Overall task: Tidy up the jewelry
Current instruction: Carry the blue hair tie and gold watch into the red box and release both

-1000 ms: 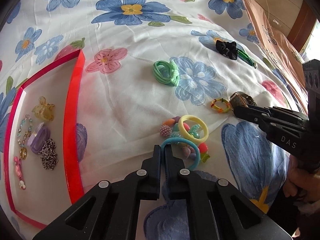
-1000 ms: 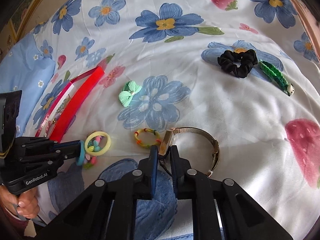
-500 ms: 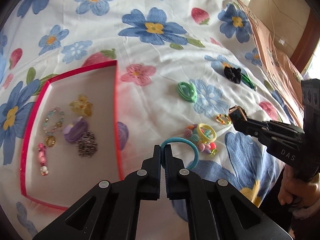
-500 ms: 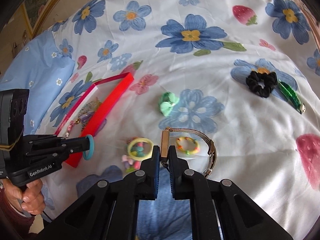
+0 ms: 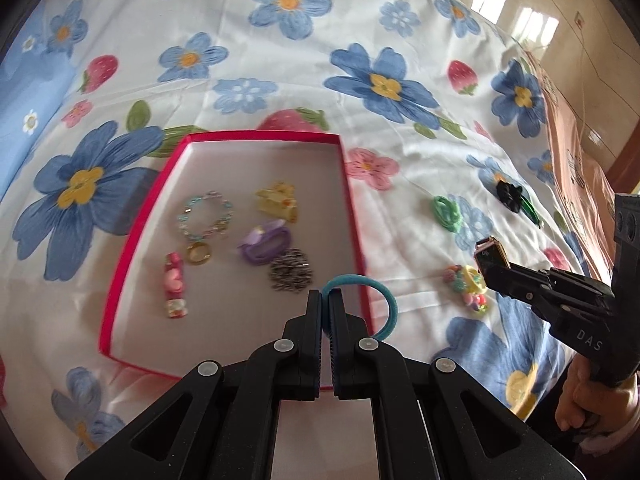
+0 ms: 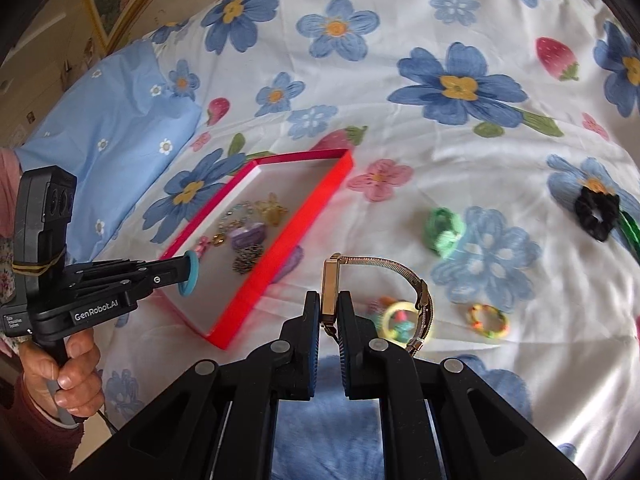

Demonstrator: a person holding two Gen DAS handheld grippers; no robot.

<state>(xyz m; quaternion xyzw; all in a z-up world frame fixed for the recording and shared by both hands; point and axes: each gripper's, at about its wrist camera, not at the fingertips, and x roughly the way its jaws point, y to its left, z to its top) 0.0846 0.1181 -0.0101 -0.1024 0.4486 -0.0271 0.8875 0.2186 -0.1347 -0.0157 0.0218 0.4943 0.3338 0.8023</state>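
Observation:
My left gripper is shut on a teal hair tie and holds it in the air over the near right part of the red tray. The hair tie also shows in the right wrist view. My right gripper is shut on a gold watch and holds it above the bedsheet, right of the tray. The watch face shows in the left wrist view. The tray holds a bead bracelet, a yellow clip, a purple clip, a chain and a pink clip.
On the flowered sheet lie a green hair tie, a black scrunchie with a green band beside it, a yellow ring with beads and a small multicolour ring. A blue pillow lies left of the tray.
Both grippers have lifted their items off the sheet and moved left. The teal hair tie now hangs over the tray; the watch has risen and moved towards it.

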